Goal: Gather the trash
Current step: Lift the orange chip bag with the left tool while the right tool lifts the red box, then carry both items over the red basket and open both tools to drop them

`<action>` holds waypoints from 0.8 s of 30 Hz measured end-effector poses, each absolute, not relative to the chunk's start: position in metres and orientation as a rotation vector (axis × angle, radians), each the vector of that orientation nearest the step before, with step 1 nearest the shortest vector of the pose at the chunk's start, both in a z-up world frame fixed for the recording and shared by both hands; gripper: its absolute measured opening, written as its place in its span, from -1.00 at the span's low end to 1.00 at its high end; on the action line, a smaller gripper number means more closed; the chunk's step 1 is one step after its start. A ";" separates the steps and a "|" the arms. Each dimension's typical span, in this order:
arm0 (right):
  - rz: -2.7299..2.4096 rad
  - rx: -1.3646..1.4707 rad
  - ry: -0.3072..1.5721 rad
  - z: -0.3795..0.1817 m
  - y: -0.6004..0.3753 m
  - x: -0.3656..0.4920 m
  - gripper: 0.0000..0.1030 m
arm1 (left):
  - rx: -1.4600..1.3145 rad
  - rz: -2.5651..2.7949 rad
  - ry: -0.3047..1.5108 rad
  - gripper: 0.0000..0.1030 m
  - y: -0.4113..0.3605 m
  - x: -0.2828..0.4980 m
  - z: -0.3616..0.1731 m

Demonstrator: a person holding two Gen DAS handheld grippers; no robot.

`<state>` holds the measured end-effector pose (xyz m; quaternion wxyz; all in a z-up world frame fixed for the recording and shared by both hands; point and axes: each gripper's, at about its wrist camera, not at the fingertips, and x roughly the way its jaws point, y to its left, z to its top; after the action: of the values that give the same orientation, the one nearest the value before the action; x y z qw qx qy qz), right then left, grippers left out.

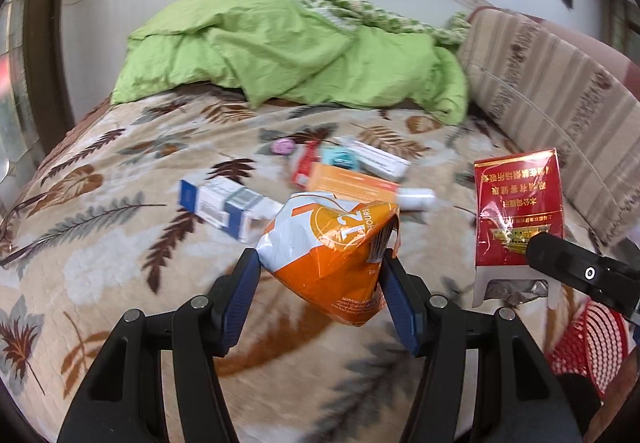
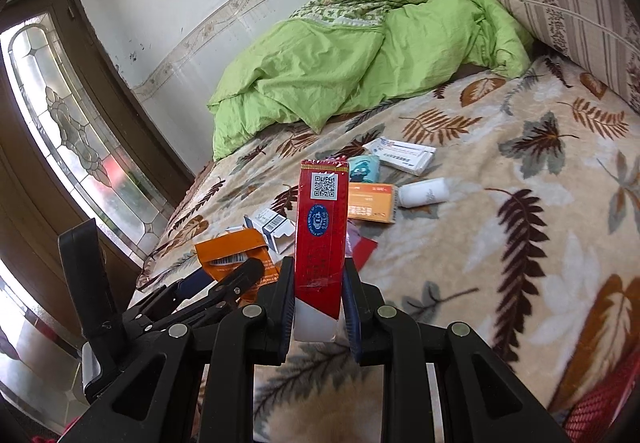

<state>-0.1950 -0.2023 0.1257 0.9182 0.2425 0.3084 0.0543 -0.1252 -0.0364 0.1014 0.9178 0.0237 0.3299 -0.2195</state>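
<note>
Orange-and-white wrapper, red pack, leaf-patterned beige blanket, green quilt

Handheld two-finger grippers, pair

Left gripper and right gripper: matte black moulded plastic frames with triangular cut-outs, round silver pivot bolts at each linkage joint, and fingers faced with ribbed dark-blue pads.

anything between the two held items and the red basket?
Nothing visible. The left hand-held gripper holds a crumpled orange-and-white packet; the right hand-held gripper holds a red cardboard cigarette box. The red plastic mesh basket sits at the frame's lower right, mostly cut off.
</note>
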 end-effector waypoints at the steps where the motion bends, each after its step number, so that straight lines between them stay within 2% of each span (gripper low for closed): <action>1: 0.107 0.505 0.633 0.127 -0.206 -0.202 -0.55 | 0.055 -0.467 0.675 0.16 -0.042 -0.132 0.103; 18: -0.115 0.608 0.574 0.148 -0.305 -0.340 -0.55 | 0.201 -0.799 0.641 0.17 -0.146 -0.225 0.145; 24: -0.320 0.644 0.564 0.148 -0.363 -0.411 -0.55 | 0.245 -1.026 0.723 0.17 -0.212 -0.265 0.146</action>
<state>-0.4109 -0.3630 0.1476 0.8974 0.3109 0.2725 -0.1543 -0.2654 -0.2120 0.1465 0.8026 0.1143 0.3372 -0.4786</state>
